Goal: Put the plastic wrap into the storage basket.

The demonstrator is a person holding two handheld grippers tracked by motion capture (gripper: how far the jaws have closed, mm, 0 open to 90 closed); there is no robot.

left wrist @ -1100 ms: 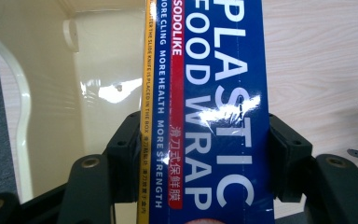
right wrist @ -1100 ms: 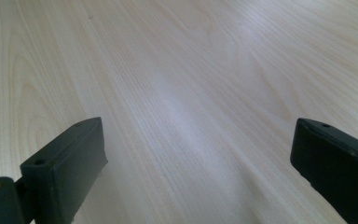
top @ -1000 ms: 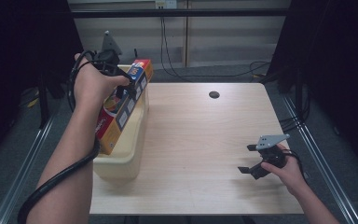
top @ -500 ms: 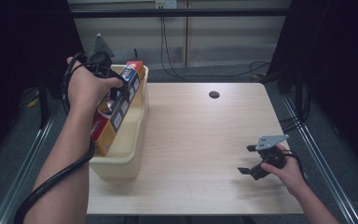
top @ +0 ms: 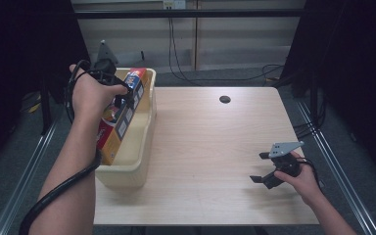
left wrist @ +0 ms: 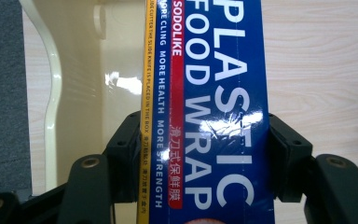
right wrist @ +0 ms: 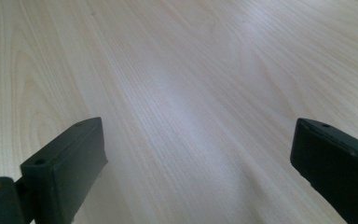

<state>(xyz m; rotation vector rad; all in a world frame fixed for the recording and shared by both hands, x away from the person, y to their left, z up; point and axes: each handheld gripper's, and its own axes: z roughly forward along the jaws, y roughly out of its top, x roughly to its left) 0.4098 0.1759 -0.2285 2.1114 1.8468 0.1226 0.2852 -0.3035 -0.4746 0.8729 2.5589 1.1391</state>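
One wrap box [left wrist: 205,116] clenched in left tongs [left wrist: 200,154] over one tub [top: 137,161] — right tongs [top: 264,167] released.

A pale wooden counter [top: 205,147] has a small dark round hole [top: 224,99] near its far edge. Black cables [top: 176,54] hang behind it, over grey floor [top: 19,161].

The left gripper [top: 120,100] clamps a long blue, red and orange box [top: 120,120] that leans tilted inside the cream tub [top: 137,161] at the left edge of the wooden table [top: 210,147]. The right gripper [top: 260,167] rests near the table's right front, its 2 jaws spread apart with nothing between them.
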